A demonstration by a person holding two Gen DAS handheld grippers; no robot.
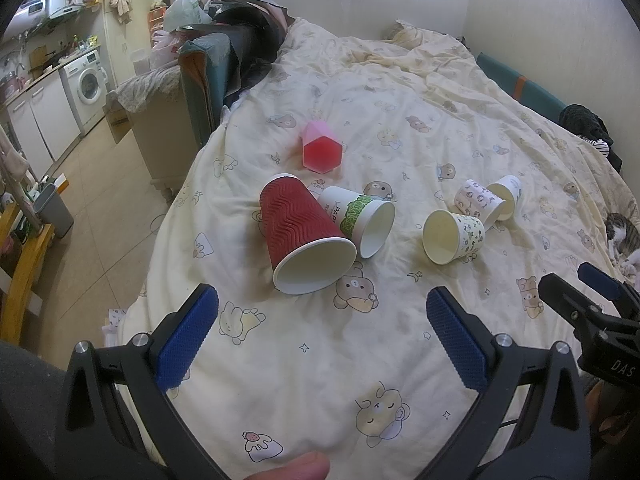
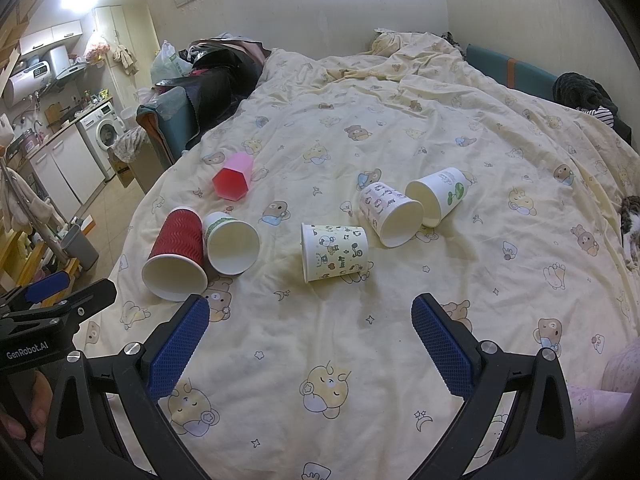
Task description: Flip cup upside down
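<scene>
Six cups lay on their sides on the bed cover point(image 2: 320, 340): ribbed cup point(image 2: 176, 254) far left, touching the banded cup point(image 2: 232, 242) on its right, faceted cup point(image 2: 233, 176) behind both. Cartoon cup point(image 2: 335, 253) sat mid-row, apart from both groups; animal-print cup point(image 2: 390, 214) and leaf-logo cup point(image 2: 436, 196) lay touching further right and back. Kitchen units point(image 2: 68, 168) stood off the bed's left side.

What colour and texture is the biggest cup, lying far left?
Red cup with wavy embossed ridges, white inside; clearest in the left wrist view.
</scene>
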